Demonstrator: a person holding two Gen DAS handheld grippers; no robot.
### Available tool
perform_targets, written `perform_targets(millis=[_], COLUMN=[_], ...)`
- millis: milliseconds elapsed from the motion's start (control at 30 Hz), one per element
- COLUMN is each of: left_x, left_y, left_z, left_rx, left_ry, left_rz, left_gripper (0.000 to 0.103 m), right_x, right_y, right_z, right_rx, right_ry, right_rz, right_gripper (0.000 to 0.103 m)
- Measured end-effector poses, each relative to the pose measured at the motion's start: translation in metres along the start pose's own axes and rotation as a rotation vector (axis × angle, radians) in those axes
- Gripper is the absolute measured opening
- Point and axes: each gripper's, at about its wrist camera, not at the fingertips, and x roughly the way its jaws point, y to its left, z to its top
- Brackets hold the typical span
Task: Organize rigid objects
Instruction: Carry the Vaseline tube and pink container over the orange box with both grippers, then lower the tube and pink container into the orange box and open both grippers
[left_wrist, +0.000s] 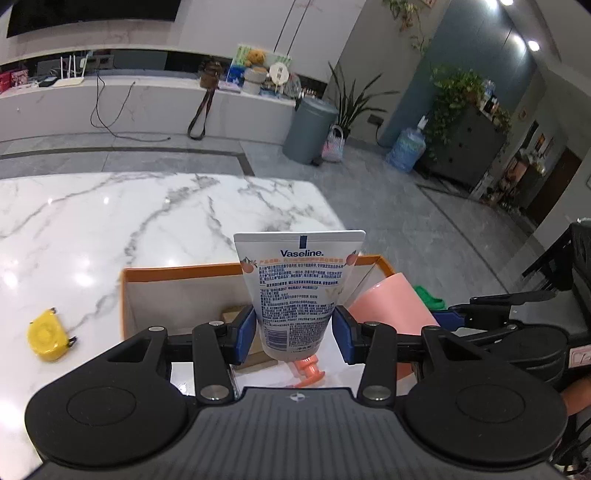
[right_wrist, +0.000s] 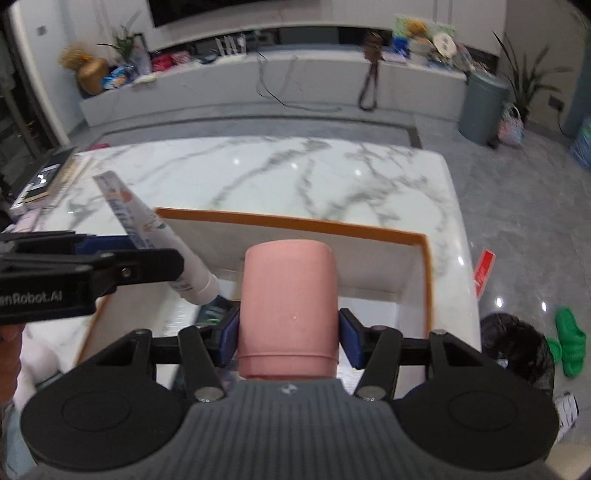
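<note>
My left gripper (left_wrist: 294, 332) is shut on a white Vaseline tube (left_wrist: 298, 284), held upright, cap down, over the orange-rimmed box (left_wrist: 177, 274). My right gripper (right_wrist: 289, 334) is shut on a pink cup (right_wrist: 289, 306), held over the same box (right_wrist: 295, 221). The pink cup also shows in the left wrist view (left_wrist: 391, 306), just right of the tube. The tube (right_wrist: 155, 236) and the left gripper's fingers (right_wrist: 140, 264) show at the left of the right wrist view. An orange pump dispenser (left_wrist: 308, 371) and a tan block (left_wrist: 255, 354) lie inside the box.
A yellow tape measure (left_wrist: 48, 334) lies on the marble table (left_wrist: 147, 206) left of the box. Books and a black item (right_wrist: 48, 181) sit at the table's far left edge. Green slippers (right_wrist: 570, 341) and a black bag (right_wrist: 517, 350) are on the floor at right.
</note>
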Motion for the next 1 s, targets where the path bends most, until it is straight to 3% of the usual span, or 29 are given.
perform_targets(millis=[200, 367, 600, 1000], left_x=[0.035, 0.047, 0.057, 0.058], left_y=[-0.003, -0.001, 0.001, -0.002], left_z=[-0.006, -0.014, -0.019, -0.017], left_rx=[0.009, 0.017, 0.014, 0.018], left_ry=[0.07, 0.103, 0.127, 0.122], left_rz=[0.011, 0.011, 0.009, 0.008], left_gripper=[0.051, 0.051, 0.051, 0.051], right_x=[0.043, 0.077, 0.091, 0.092], right_y=[-0.018, -0.023, -0.012, -0.011], right_z=[0.005, 0.009, 0.019, 0.019], right_rx=[0.055, 0.048, -0.048, -0.085], right_ry=[0.056, 0.075, 0.057, 0.068], right_rz=[-0.028, -0.123, -0.186, -0.204], right_gripper=[0.055, 0.055, 0.055, 0.057])
